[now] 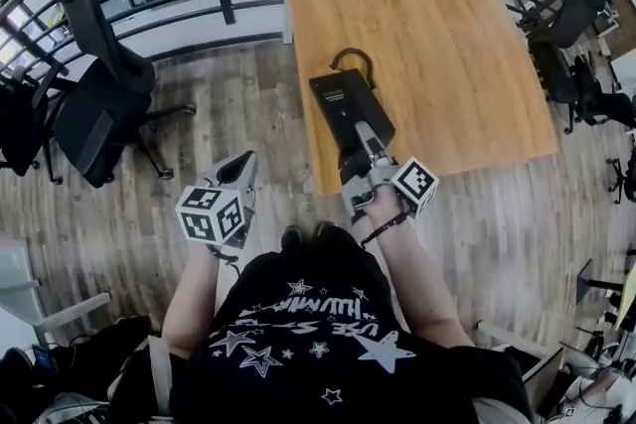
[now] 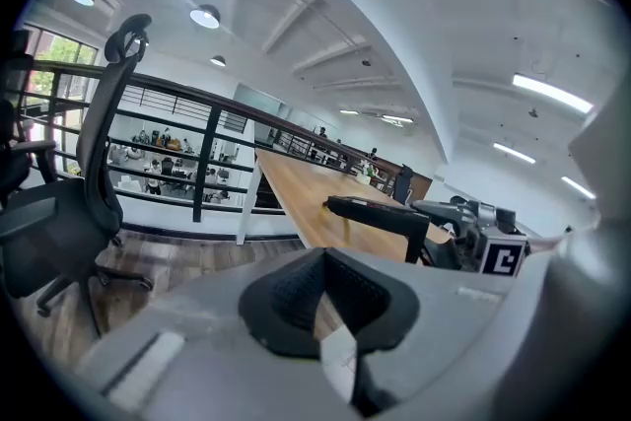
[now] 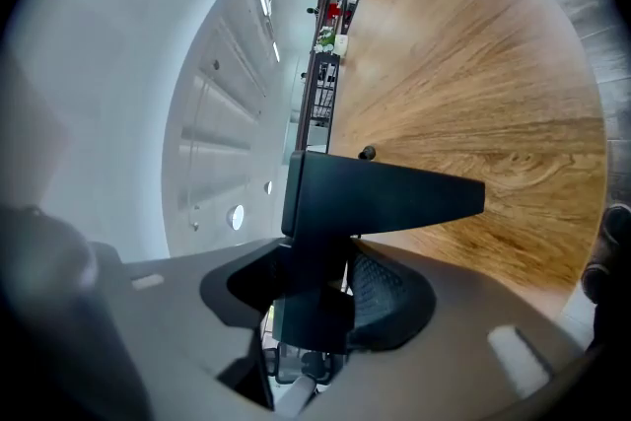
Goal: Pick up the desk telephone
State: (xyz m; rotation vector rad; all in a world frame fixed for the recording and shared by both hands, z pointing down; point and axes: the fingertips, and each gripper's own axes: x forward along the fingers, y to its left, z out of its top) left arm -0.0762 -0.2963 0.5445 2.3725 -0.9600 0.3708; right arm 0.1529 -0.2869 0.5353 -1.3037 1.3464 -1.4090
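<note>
Above the table (image 1: 447, 45), right fingers (image 3: 391, 296) clamp the telephone (image 3: 385, 197).

I get bright, even light from ceiling lamps (image 2: 205, 16) and a window (image 2: 61, 49), a faint sheen on the worktop (image 1: 427, 45), heavy fisheye bending with black corners in the left gripper view and right gripper view, and soft, unfocused foregrounds there.
</note>
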